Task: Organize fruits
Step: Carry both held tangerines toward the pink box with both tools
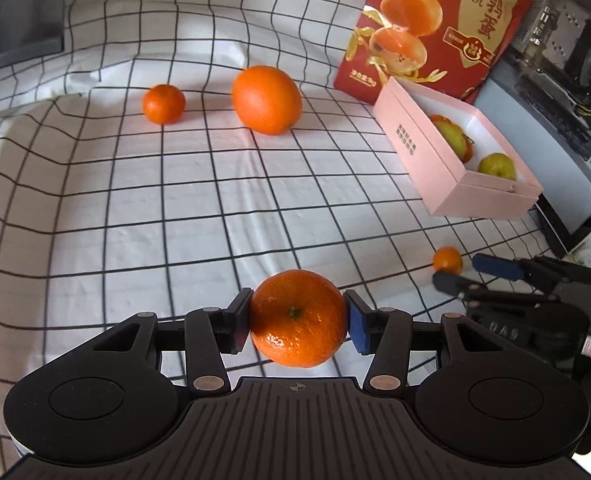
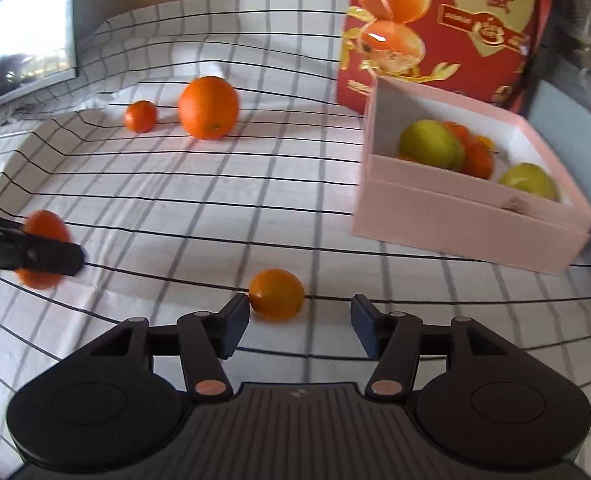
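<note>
**Mandarin clamped in the left gripper, small orange loose before the right**

Clamped between the pads of the left gripper (image 1: 298, 320) sits a mandarin (image 1: 298, 318), stem facing the camera, lifted off the checked cloth (image 1: 135, 208). Ahead of that gripper and to its right stands a red fruit bag (image 1: 435, 28), and just in front of the bag lies an open pink box (image 1: 427, 152) holding green-yellow fruits (image 1: 497, 166) and some orange ones. Straight ahead, well apart from the tool, rests a large orange (image 1: 266, 100), with a smaller mandarin (image 1: 163, 104) beside it to the left. The right gripper (image 2: 300, 322) stands with its jaws apart, gripping nothing. A small orange (image 2: 276, 294) lies on the cloth just beyond its fingertips, close to the left finger; contact cannot be judged.
</note>
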Tool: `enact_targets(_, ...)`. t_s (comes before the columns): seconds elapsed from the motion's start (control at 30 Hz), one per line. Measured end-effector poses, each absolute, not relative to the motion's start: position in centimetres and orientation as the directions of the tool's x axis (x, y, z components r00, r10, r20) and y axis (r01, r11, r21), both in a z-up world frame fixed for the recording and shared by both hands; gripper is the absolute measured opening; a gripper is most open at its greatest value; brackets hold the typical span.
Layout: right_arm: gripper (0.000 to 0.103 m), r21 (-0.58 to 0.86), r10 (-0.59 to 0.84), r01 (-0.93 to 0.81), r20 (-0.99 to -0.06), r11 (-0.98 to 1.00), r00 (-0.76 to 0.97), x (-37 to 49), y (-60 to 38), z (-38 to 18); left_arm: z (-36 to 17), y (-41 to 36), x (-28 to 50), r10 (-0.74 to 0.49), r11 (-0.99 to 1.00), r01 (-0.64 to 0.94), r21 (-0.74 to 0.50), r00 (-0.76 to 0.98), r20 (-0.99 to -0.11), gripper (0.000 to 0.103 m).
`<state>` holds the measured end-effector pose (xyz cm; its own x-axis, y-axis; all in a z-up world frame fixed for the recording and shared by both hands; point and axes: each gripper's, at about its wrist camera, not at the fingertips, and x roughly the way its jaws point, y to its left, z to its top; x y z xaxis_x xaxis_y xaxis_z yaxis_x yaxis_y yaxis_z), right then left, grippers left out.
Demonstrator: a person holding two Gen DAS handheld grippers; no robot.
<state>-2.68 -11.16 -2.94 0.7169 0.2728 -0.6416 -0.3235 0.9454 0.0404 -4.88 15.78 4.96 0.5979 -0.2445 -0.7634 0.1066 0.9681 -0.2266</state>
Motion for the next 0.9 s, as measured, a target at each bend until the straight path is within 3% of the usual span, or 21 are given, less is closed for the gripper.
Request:
enact_targets(0.2, 0.056, 0.074, 0.338, -0.377, -0.621, 0.923, 0.707, -3.0, -9.9, -2.1, 4.2, 16.2, -5.1, -0.206, 0.975, 0.057, -0.213, 0.580, -0.788, 0.053)
enact_targets(0.37, 0.056, 0.051, 0.274, -0.309, -0.609, 0.950, 0.744, -1.6, -9.4, -2.5, 4.6, 15.8, -5.6, -0.206, 0.976, 0.065, -0.208, 0.586, -0.784, 0.053)
enact_targets(0.43, 0.053, 0.057, 0.264, -0.291, -0.614, 0.955, 0.744, -0.7, -9.9, -2.8, 4.7, 15.5, -5.7, -0.210, 0.976, 0.074, -0.207, 0.587, -0.782, 0.053)
enact_targets(0.67, 0.028, 0.053, 0.262, -0.293, -0.618, 0.955, 0.742, 1.1, -10.2, -3.1, 4.7, 14.7, -5.5, -0.214, 0.976, 0.094, -0.196, 0.578, -0.787, 0.053)
enact_targets(0.9, 0.028, 0.090, 0.289, -0.297, -0.611, 0.950, 0.737, -1.4, -11.4, -2.2, 4.4, 12.0, -5.0, -0.282, 0.958, 0.206, -0.201, 0.537, -0.795, 0.053)
